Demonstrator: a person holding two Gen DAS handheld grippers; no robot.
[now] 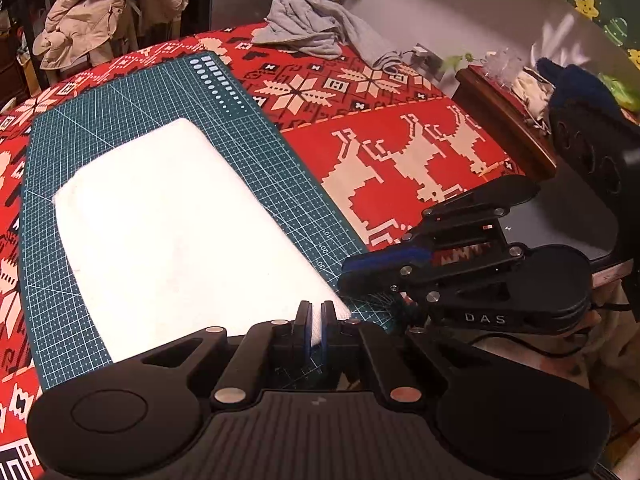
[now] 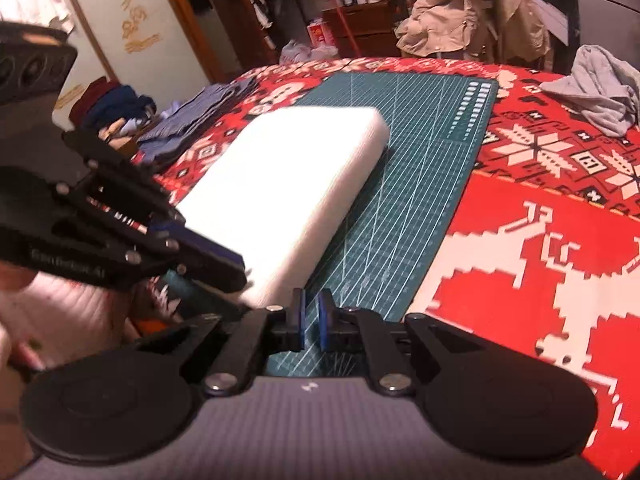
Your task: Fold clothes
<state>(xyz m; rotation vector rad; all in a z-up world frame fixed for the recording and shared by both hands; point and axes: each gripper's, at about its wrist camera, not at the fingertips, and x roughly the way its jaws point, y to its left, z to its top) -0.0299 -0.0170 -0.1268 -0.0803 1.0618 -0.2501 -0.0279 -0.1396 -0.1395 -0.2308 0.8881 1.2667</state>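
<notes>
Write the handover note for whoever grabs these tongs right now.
Left tongs: shut on the near corner of the white cloth.
Right tongs: nearly shut, nothing between the fingers, just beside that same corner, over the green mat.
White cloth: already folded into a thick rectangle, lying flat on the mat.
Grey garment: crumpled at the far side of the red cover, not yet folded.
Folded pile: off the mat's far left.
Left: probably release or move the white cloth, then fold the grey one.
</notes>
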